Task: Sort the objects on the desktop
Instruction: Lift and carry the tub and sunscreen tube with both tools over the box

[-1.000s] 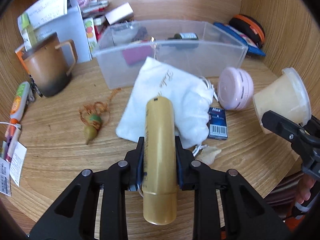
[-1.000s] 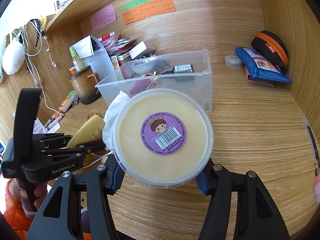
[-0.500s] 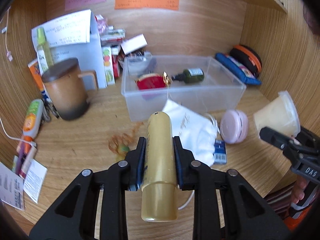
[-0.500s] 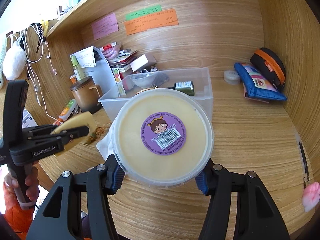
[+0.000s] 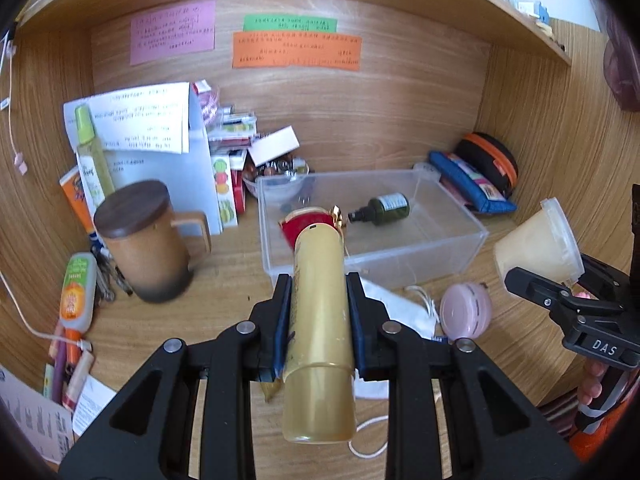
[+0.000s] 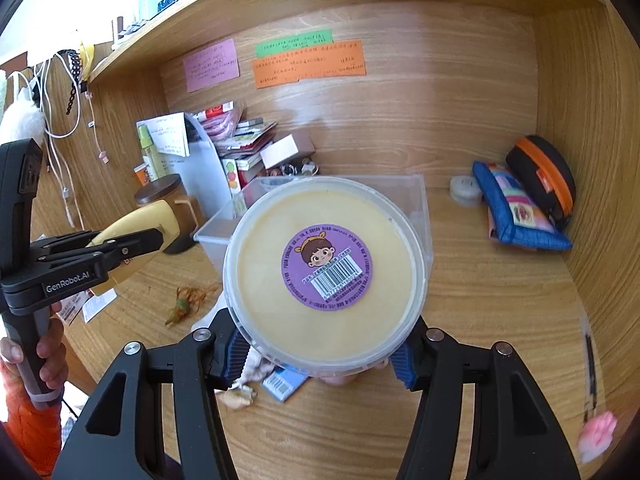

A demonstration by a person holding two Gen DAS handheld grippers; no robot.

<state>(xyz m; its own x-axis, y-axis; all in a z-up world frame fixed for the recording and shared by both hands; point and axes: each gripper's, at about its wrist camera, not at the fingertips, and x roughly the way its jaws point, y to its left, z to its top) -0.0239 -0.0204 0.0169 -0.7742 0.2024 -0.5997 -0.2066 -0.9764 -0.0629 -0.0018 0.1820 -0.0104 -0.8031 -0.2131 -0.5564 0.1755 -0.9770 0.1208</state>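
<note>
- Left gripper (image 5: 319,296): jaws nearly closed, pads clamped on both sides of the gold tube (image 5: 319,312). Tube runs lengthwise between the fingers, one end overhanging back toward the camera, the other pointing at the clear bin (image 5: 476,236).
- Right gripper (image 6: 322,354): jaws about half spread, clamped on the lidded tub (image 6: 325,270) just below its rim. The lid with the purple sticker faces the right wrist camera, so the tub is tipped well off upright.
- Both items are held above the desk (image 6: 480,320), in front of the bin.
- Bin already holds a dark green bottle (image 5: 382,210) and a red item (image 5: 306,222). My read: the step is carry-and-drop into the bin.
- Do one hand at a time. The two grippers are near each other in front of the bin, and there looks to be no room for both over it.
- Tube: bring it over the rim before opening, and aim for the bare floor right of the bottle. It's round, so lay it down low or it rolls.
- Tub: level it before release. Whether the lid seals I can't tell, so don't trust it tilted.
- Watch the white pouch (image 5: 394,308) and pink round case (image 5: 466,312) lying just in front of the bin. Don't drag either on the way in.
</note>
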